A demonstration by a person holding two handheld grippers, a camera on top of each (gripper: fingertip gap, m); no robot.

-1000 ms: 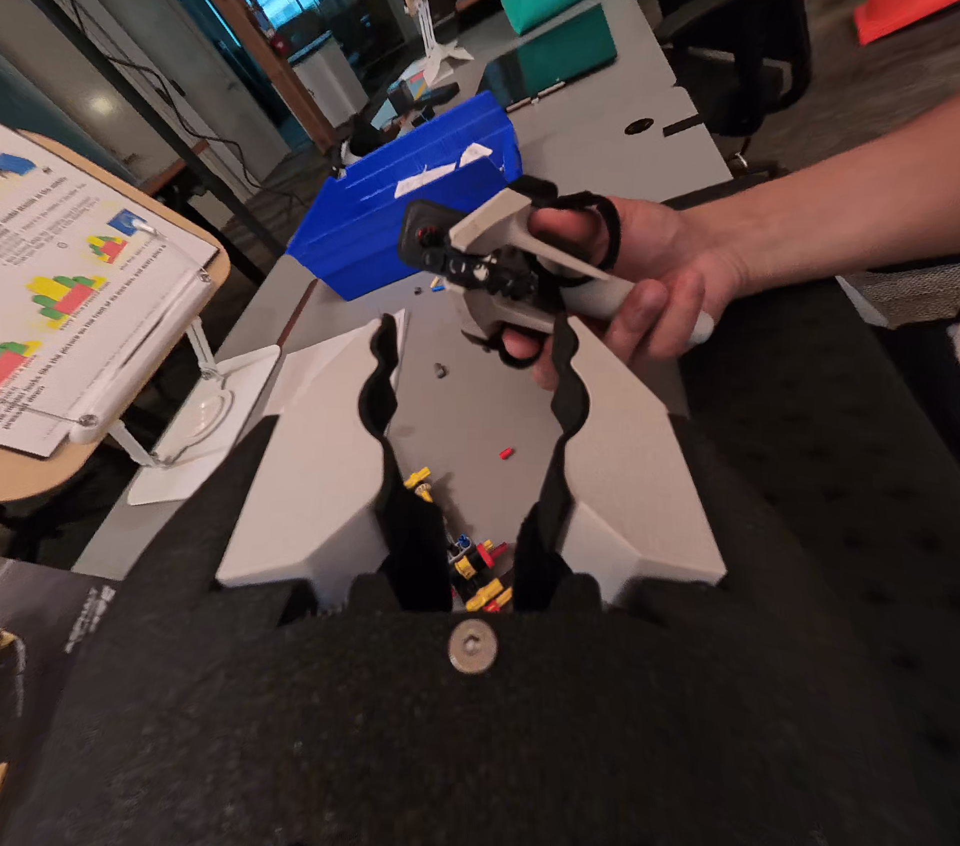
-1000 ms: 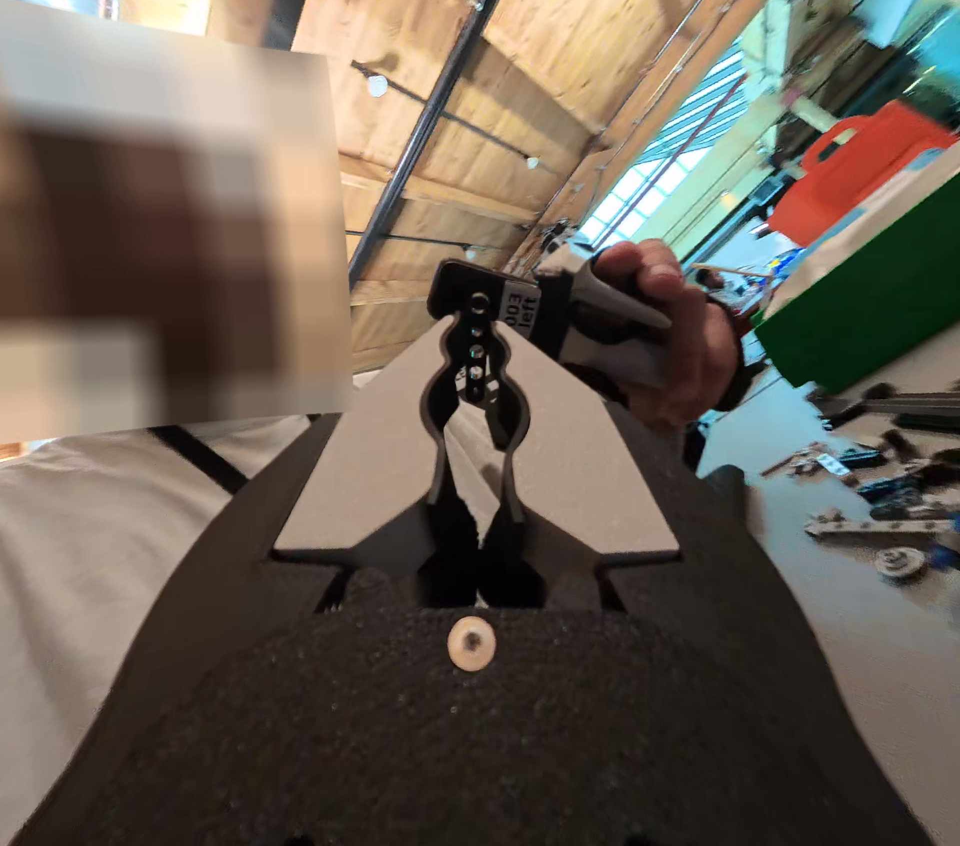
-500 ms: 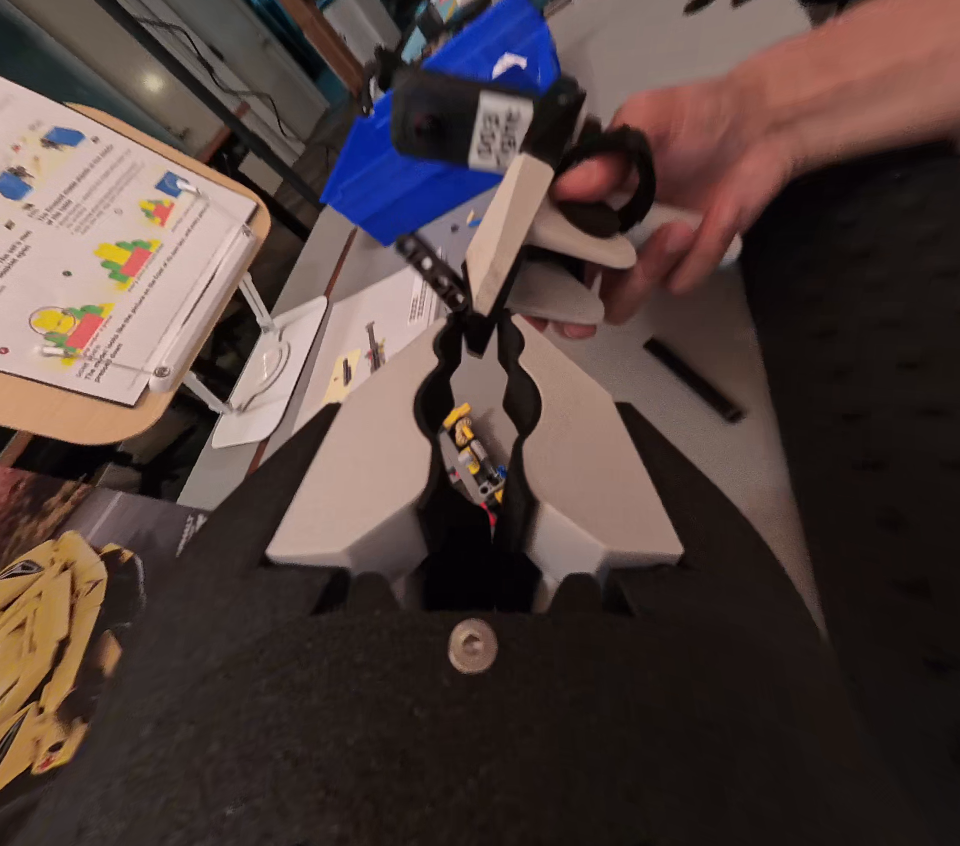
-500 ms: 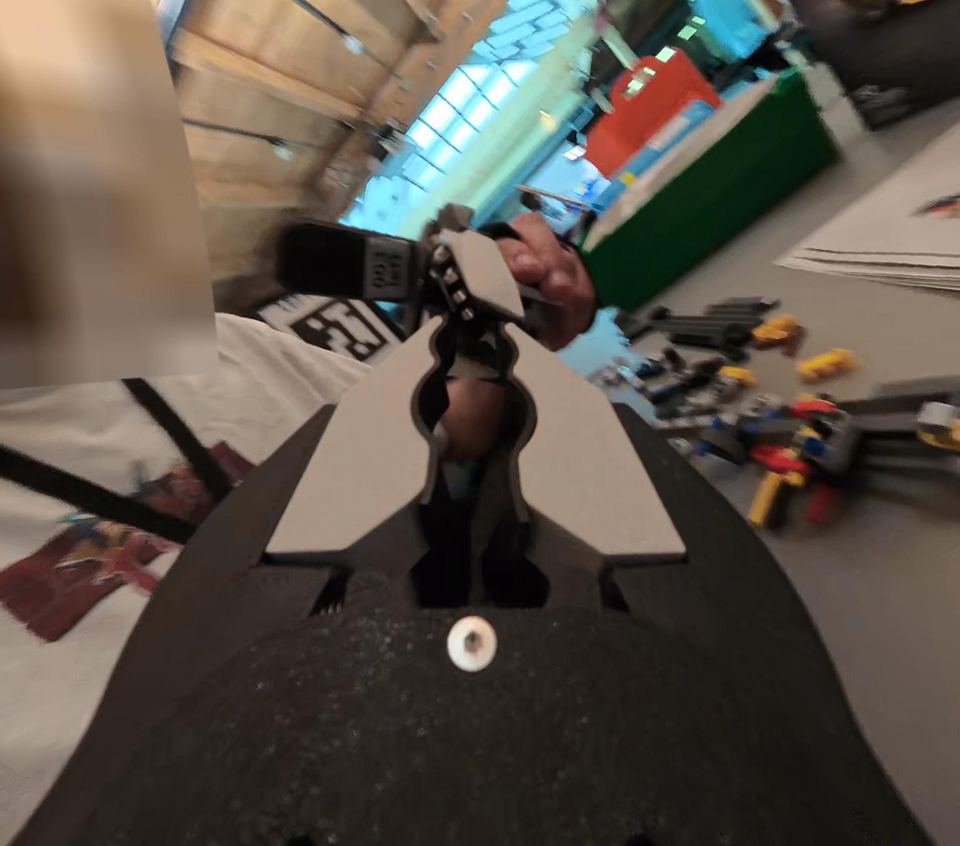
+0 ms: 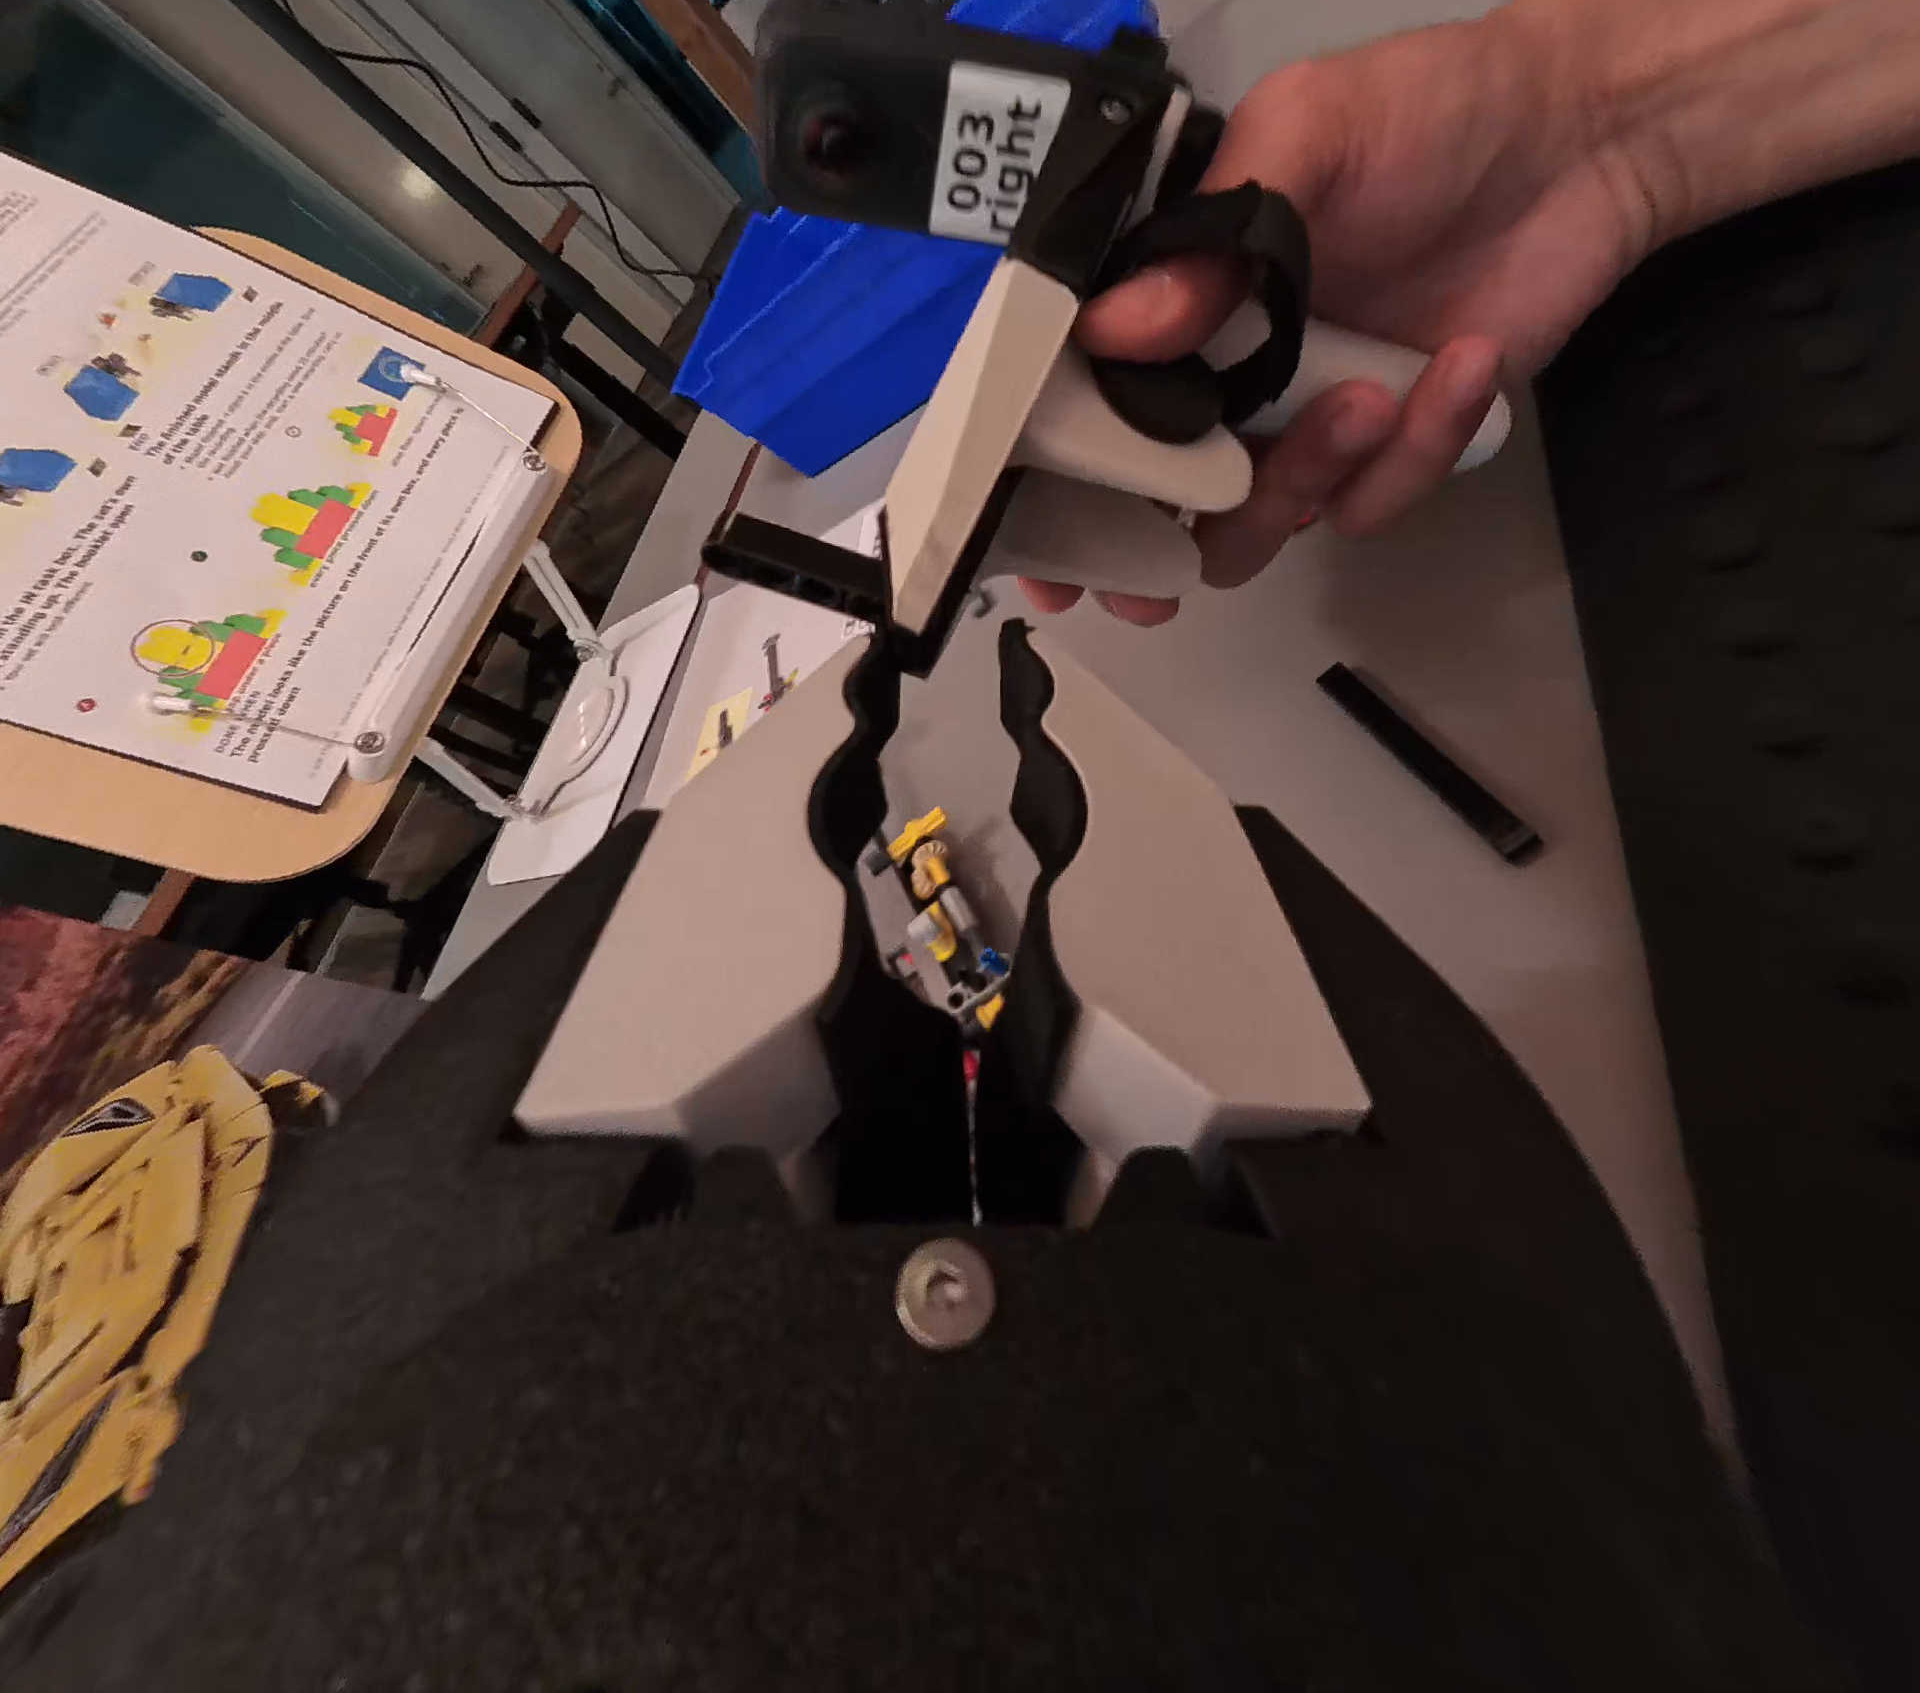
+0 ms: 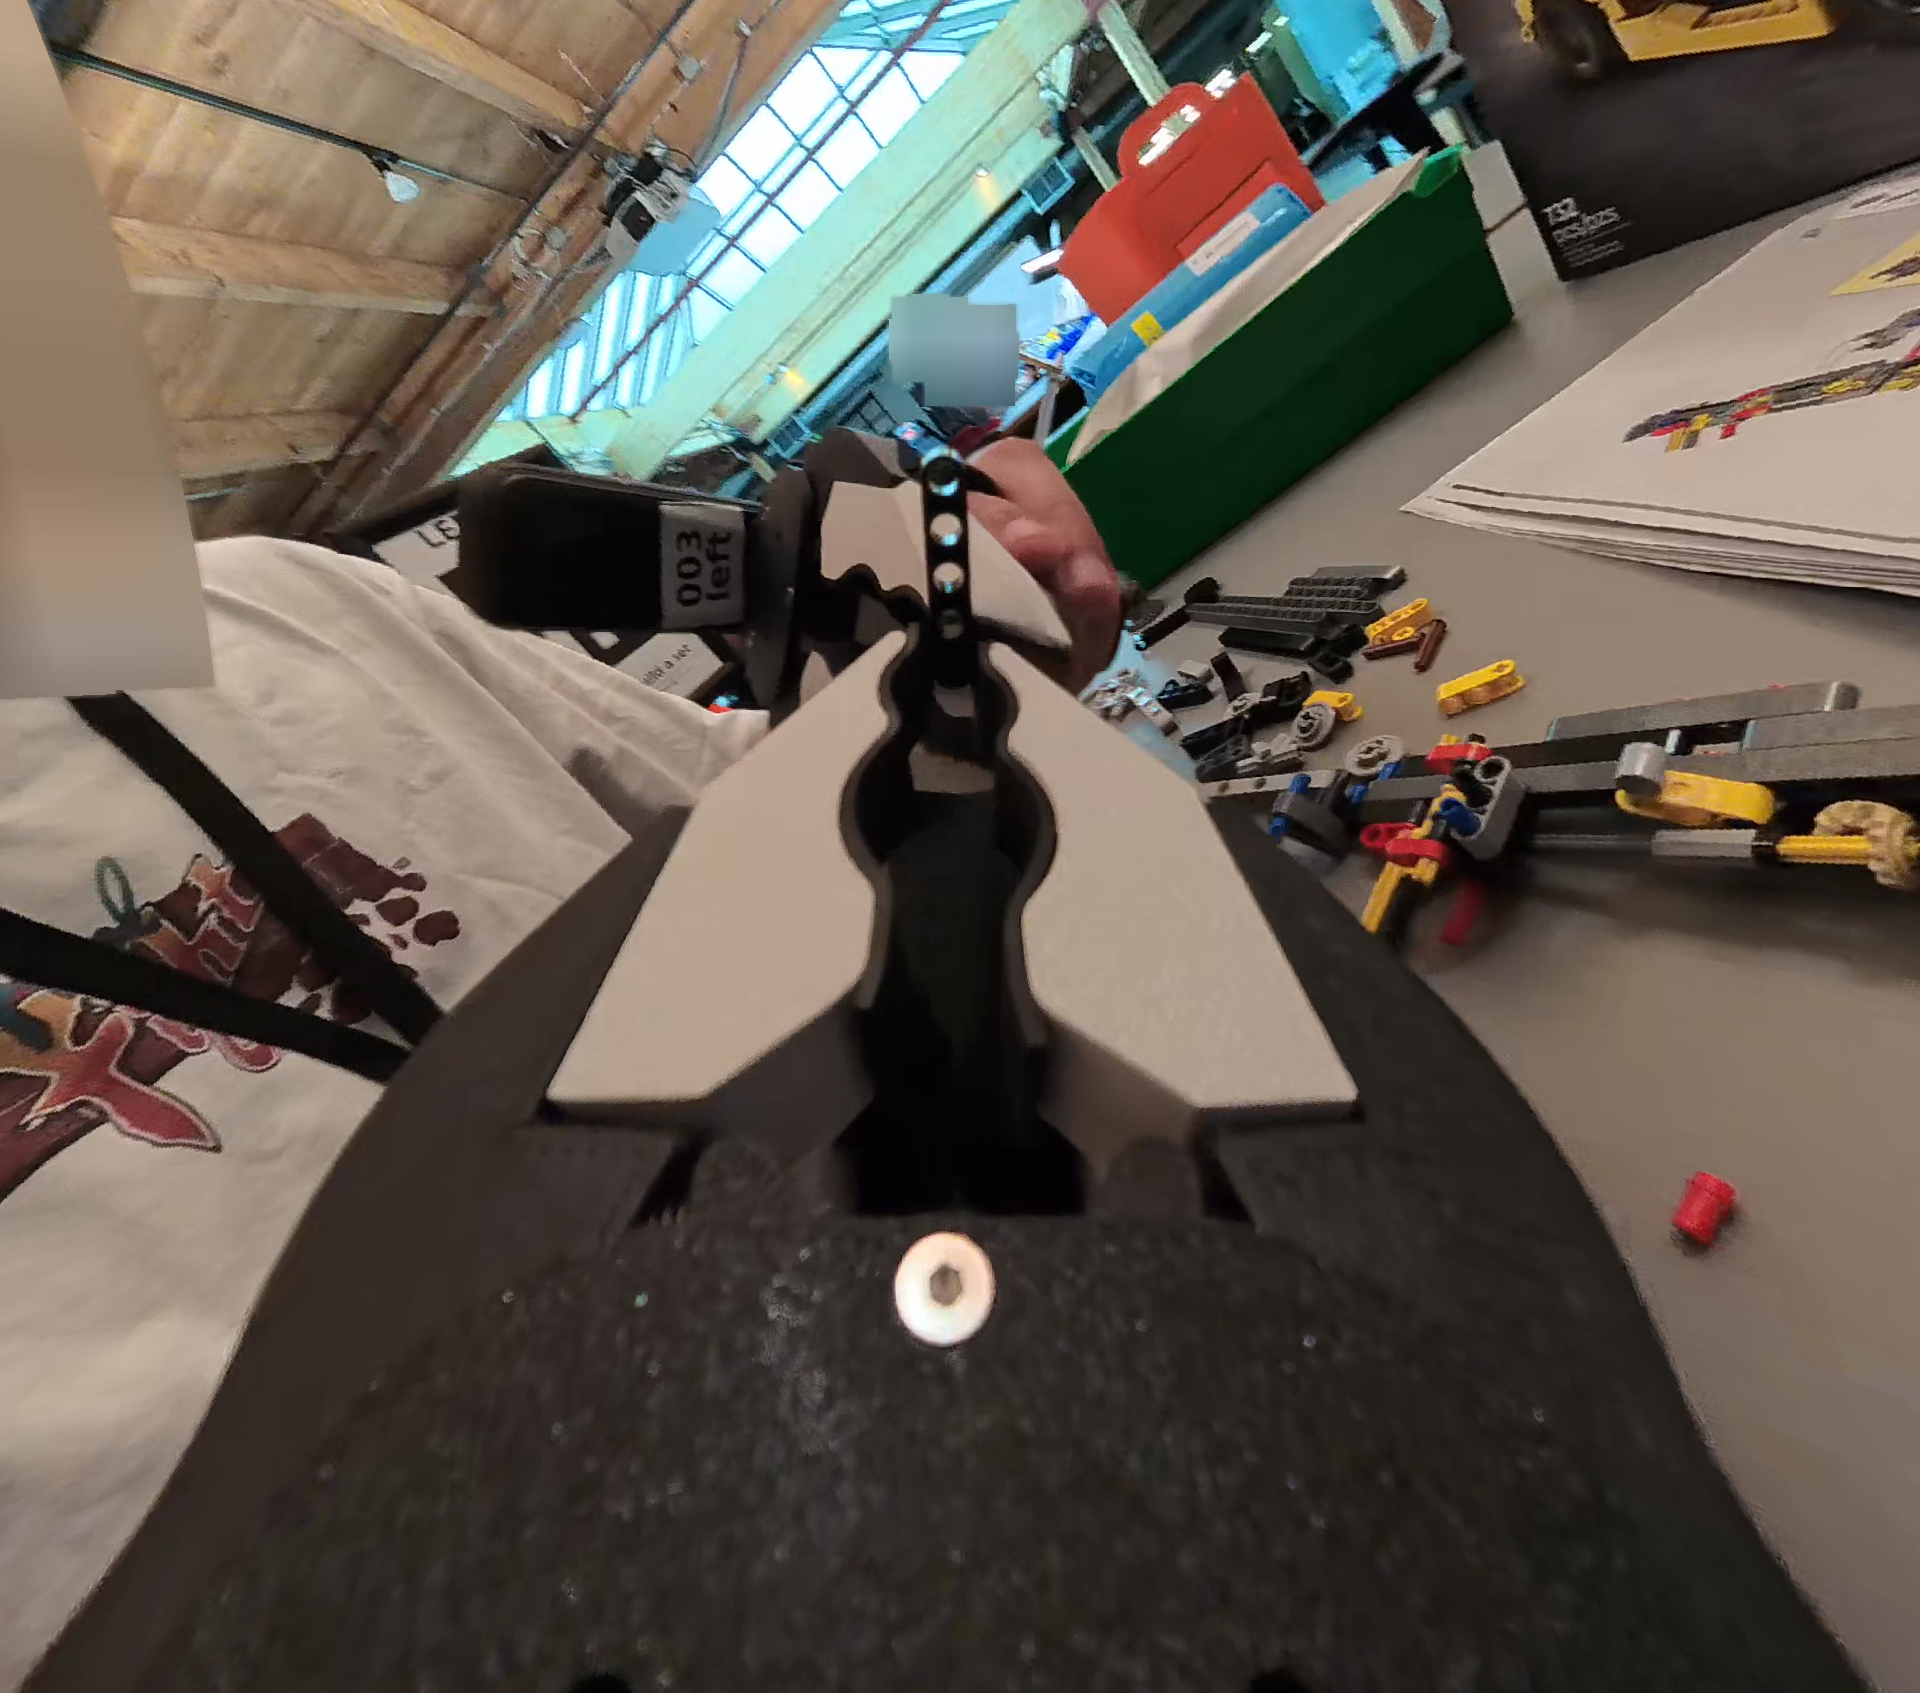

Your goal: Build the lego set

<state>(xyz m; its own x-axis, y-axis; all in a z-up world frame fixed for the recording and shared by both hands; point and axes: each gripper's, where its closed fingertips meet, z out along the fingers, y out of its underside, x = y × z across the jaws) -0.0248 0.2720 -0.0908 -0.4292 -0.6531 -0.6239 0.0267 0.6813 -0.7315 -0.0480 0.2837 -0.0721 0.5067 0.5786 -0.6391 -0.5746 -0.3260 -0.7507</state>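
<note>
right gripper (image 6: pixel 948 656) clamped on a black beam (image 6: pixel 948 563), left gripper (image 5: pixel 940 656) open right at it, half-built model (image 6: pixel 1558 802) off to the right

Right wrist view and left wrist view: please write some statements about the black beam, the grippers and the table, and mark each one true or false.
1. The right gripper is shut on a black beam with holes. True.
2. The left gripper holds a yellow piece. False: its fingers stand apart with nothing between them; the yellow pieces lie on the table behind.
3. A small red piece lies alone on the grey table. True.
4. The partly built frame is lifted in the air. False: it lies on the table.
5. The blue bin lies behind the right gripper in the left wrist view. True.
</note>
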